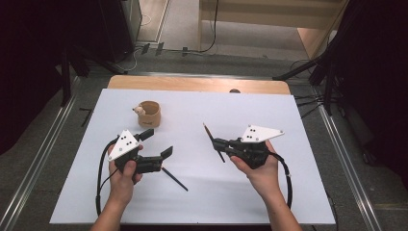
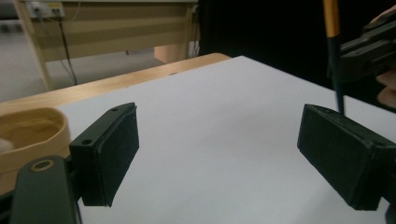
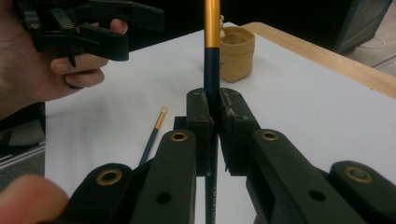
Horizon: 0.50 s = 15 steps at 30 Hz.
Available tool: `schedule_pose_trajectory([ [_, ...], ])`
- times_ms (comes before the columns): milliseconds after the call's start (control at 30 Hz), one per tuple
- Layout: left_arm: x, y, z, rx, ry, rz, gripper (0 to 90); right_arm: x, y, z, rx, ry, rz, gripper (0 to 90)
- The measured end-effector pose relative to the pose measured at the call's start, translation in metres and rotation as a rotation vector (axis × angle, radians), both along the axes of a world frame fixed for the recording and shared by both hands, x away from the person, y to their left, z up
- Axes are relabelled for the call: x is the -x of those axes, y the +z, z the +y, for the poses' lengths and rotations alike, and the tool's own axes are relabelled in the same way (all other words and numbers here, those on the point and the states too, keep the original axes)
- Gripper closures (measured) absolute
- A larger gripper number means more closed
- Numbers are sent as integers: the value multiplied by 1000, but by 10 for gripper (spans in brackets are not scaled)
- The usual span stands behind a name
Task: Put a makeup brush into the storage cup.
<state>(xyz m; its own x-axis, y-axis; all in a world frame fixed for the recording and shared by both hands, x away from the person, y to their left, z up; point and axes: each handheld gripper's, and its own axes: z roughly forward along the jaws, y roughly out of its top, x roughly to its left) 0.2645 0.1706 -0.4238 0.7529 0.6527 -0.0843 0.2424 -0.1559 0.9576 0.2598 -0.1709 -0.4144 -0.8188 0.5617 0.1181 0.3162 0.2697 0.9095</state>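
High view: right gripper clenched on pencil; left gripper released, second pencil just beside it.

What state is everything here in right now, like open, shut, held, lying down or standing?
Left gripper: open, nothing between its jaws.
Right gripper: shut on a brush.
Held brush: clamped by its dark handle, lifted off the table.
Second brush: lying flat on the table, untouched.
Cup: standing upright, something small at its rim.

surface: white table | on it: wooden cup, dark pencil
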Motion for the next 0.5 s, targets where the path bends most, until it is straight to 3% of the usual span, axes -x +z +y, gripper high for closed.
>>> schedule_pose_trajectory([
  [100,4,6,-6,32,-51,5,130,2,-3,7,-16,8,-6,850],
  [200,6,9,-11,62,-79,35,153,3,-6,12,-26,23,-13,850],
  [433,7,8,-18,78,-117,63,320,8,-11,28,-33,48,-40,850],
  [500,7,9,-19,111,-142,76,361,10,-11,31,-38,55,-40,850],
])
